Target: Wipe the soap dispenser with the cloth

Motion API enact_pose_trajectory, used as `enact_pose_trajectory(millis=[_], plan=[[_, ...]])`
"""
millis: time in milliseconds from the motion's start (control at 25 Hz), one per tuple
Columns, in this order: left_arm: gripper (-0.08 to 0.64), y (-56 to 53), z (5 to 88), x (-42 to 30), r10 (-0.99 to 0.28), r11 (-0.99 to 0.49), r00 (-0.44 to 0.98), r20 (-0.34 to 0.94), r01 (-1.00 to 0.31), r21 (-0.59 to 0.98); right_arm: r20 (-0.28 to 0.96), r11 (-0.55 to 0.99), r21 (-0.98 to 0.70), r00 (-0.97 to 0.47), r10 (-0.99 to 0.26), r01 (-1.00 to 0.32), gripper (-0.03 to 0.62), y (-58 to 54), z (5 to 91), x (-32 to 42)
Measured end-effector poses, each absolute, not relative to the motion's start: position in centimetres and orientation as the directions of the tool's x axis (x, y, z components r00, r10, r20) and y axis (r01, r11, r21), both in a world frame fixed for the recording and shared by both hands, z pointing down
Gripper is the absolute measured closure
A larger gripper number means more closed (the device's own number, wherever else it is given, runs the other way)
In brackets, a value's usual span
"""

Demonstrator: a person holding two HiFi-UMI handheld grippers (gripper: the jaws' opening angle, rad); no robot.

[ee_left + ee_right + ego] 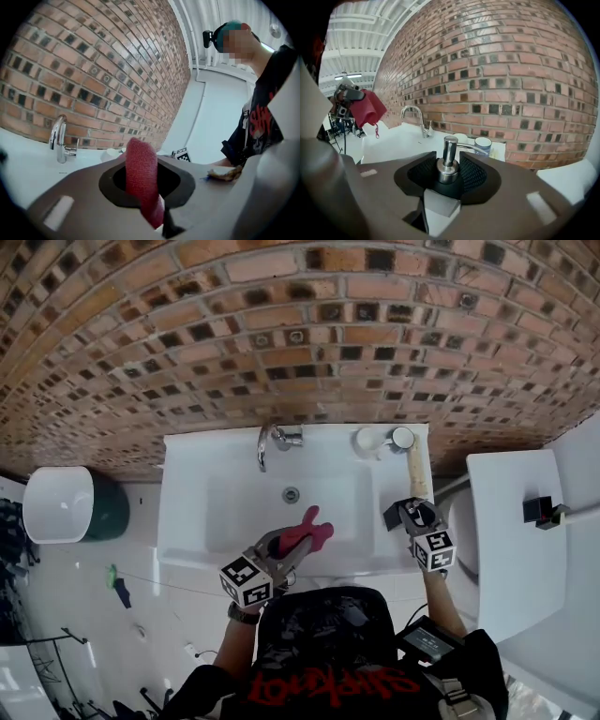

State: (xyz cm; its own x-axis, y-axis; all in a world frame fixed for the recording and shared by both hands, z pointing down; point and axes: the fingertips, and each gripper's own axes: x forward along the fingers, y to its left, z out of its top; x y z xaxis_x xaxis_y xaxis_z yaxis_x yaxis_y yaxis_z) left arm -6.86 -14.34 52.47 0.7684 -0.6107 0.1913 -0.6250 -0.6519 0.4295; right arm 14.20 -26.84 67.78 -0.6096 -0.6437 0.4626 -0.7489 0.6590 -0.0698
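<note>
A red cloth hangs from my left gripper, which is shut on it over the front of the white sink. In the left gripper view the cloth stands up between the jaws. My right gripper is at the sink's right rim, shut on the soap dispenser, whose tan body points toward the wall. In the right gripper view the dispenser's steel pump sits between the jaws of my right gripper, its spout pointing right. The red cloth shows at the far left there.
A chrome faucet stands at the back of the basin. Two cups sit at the back right corner, by the brick wall. A white bin is on the floor to the left. A white counter with a small dark object is to the right.
</note>
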Motion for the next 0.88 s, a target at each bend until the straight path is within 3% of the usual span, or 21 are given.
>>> enact_pose_trajectory(millis=[480,600,800,880], plan=[[0.511,-12.6,51.9,-6.0,-0.740,-0.508,0.634,0.222,-0.744,0.433,0.553,0.744,0.126,-0.576,-0.602,-0.657,0.425,-31.1,71.5,12.3],[0.511,-12.2,52.1,-5.2,-0.741,-0.493,0.629,0.236,-0.748,0.444,0.540,0.753,0.067,-0.611,-0.579,-0.655,0.330,-30.6,71.5,12.2],[0.511,-11.4,53.6,-3.9,-0.705,-0.513,0.658,0.264,-0.730,0.451,0.491,0.707,-0.083,-0.646,-0.585,-0.703,0.298,-28.9,70.9,14.4],[0.511,-11.1,53.5,-3.4,-0.688,-0.536,0.679,0.256,-0.713,0.451,0.494,0.672,-0.163,-0.649,-0.578,-0.722,0.258,-27.4,71.5,15.5]])
